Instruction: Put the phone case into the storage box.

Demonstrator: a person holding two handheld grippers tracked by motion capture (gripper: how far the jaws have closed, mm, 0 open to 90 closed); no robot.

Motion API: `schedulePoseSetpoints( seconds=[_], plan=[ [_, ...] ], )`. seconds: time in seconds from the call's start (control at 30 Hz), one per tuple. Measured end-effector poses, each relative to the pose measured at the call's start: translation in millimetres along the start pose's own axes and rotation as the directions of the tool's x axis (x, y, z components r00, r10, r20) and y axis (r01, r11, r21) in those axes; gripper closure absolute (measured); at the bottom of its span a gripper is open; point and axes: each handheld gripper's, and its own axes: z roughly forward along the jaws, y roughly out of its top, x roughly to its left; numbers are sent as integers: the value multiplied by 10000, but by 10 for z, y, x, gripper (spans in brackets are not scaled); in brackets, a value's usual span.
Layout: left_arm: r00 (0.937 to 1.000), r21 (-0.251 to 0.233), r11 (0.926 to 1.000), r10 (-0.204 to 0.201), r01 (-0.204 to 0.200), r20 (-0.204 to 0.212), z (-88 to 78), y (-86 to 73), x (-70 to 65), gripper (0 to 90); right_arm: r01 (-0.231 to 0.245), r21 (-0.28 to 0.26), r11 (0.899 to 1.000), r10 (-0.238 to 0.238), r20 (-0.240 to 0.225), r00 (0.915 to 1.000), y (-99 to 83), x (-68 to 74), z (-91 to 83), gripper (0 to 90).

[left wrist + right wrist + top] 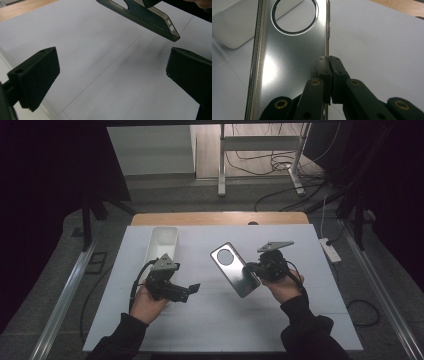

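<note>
Tongs on the right [256,268] are clenched on the long edge of a silvery phone case [235,269] with a round camera hole, holding it tilted above the white counter [215,320], while the left tongs [192,290] hang released with nothing between them, near the case. That grip takes only a thin strip of the rim, so I judge the case could pivot or slip out and drop if the hand turns quickly. Farther back, the white bin [163,240] on the counter looks empty.
</note>
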Motion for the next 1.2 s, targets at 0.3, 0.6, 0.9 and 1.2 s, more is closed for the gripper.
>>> schedulePoseSetpoints(
  seconds=[0.3, 0.6, 0.9, 1.2],
  plan=[
    [9996, -33, 9997, 228, -228, 170, 131, 97, -19, 1, 40, -109, 9999, -41, -87, 10000, 15, 47, -2, 885],
    [9987, -22, 9997, 244, -243, 452, 251, 163, -54, 1, 83, -201, 9998, -86, -104, 9999, 29, 106, -4, 885],
    [9975, -2, 10000, 35, -35, 707, 362, 199, -100, 1, 122, -242, 9996, -126, -177, 9998, 40, 192, 14, 885],
    [9953, 260, 9997, -59, 34, 966, 475, 218, -137, 3, 136, -259, 9996, -143, -246, 9996, 33, 247, 46, 885]
  ],
)
